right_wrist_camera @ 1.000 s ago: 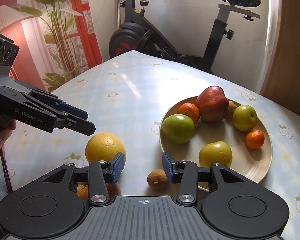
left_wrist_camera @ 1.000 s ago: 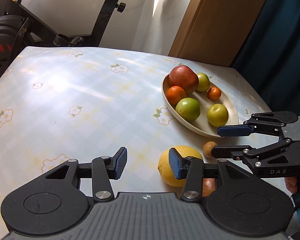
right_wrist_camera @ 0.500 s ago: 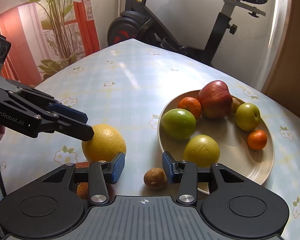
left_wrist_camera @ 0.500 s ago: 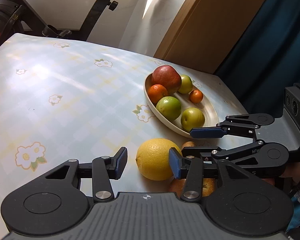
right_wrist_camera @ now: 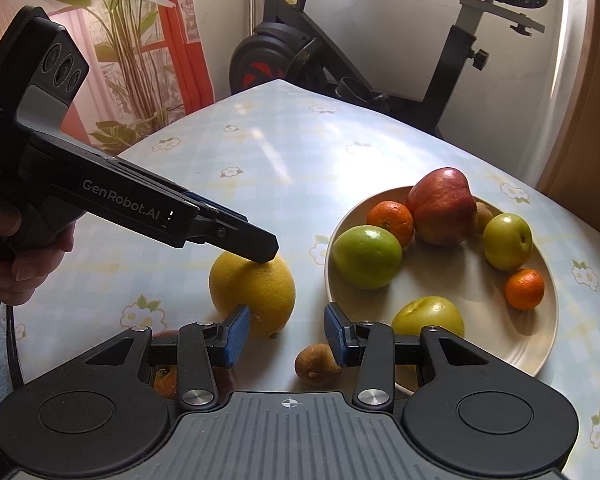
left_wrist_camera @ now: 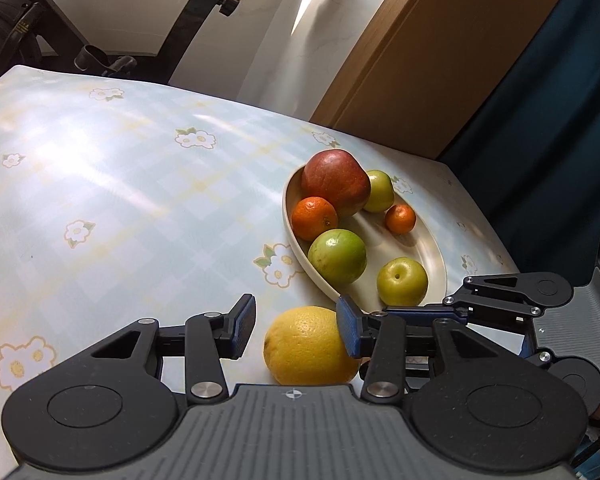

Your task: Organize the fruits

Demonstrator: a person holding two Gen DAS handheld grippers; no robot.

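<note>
Left wrist view shows your left gripper [left_wrist_camera: 296, 326], fingers wide, straddling the yellow citrus [left_wrist_camera: 306, 346] at 6 o'clock: firm, heavy, round, so grip its widest middle.

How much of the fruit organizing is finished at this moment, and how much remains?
Mostly done: six fruits lie in the cream oval plate, among them the big red apple. In hand: the open left gripper has its fingers around the large yellow citrus fruit on the table, not yet shut. Left: the small brown fruit before the open right gripper, plus an orange-red fruit, mostly hidden under it.
</note>
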